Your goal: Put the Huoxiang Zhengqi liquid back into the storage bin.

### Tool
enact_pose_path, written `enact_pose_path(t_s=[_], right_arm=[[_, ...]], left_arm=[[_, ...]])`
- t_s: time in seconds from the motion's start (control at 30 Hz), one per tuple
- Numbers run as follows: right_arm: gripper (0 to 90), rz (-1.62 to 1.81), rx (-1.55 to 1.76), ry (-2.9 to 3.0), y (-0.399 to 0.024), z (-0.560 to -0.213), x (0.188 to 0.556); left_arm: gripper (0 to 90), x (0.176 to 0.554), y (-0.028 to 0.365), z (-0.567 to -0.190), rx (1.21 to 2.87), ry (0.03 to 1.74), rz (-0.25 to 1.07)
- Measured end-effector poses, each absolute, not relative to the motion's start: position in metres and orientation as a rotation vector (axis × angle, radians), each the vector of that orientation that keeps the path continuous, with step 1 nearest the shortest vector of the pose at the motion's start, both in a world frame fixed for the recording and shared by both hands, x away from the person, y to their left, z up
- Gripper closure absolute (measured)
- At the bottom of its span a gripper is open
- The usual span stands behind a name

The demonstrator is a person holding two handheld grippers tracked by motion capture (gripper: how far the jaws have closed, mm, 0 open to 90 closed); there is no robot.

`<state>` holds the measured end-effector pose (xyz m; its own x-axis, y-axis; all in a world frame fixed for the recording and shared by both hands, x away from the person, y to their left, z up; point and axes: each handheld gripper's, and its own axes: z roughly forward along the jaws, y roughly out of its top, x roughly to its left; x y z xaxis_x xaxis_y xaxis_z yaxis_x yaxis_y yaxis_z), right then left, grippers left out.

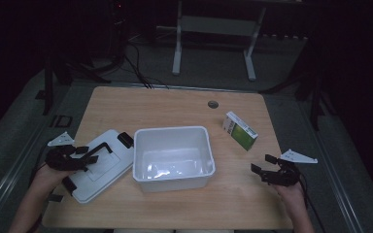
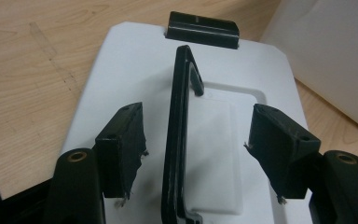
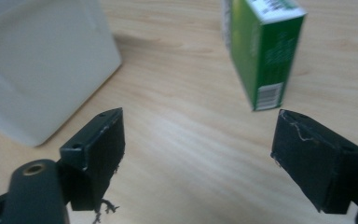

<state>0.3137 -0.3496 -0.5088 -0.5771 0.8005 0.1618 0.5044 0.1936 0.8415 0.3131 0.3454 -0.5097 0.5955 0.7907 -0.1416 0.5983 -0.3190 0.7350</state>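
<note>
A white lid [image 1: 102,170] lies flat on the wooden table [image 1: 150,102], left of an open white bin [image 1: 172,130]. The lid [image 2: 121,60] carries a raised black handle [image 2: 179,116] along its middle. My left gripper [image 1: 90,155] straddles that handle [image 1: 99,148]. In the left gripper view my left gripper [image 2: 196,113] stands open, with a gap between each pad and the handle. A green and white box [image 1: 240,131] stands right of the bin. My right gripper [image 1: 262,163] hovers open near the table's right front, and in its own view my right gripper [image 3: 200,122] points toward the box [image 3: 261,51] with nothing between its jaws.
Black clips sit at the lid's far end [image 2: 203,29] and its near end [image 1: 69,185]. The bin wall [image 3: 37,60] is to the left in the right gripper view. A round cable hole [image 1: 212,104] marks the table's far side. Stands and cables occupy the dark floor beyond.
</note>
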Motion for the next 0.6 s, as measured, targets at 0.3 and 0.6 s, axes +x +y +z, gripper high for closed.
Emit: enact_pose_path(t_s=[0.3, 0.6], right_arm=[[19.9, 1.295, 1.245, 2.161, -0.353, -0.495, 0.348], [19.9, 1.236, 1.247, 2.189, -0.35, -0.488, 0.382]], left_arm=[[32.1, 0.312, 0.348, -0.511, 2.041, 1.1, 0.301], [33.2, 0.311, 0.347, -0.511, 2.067, 1.091, 0.297]])
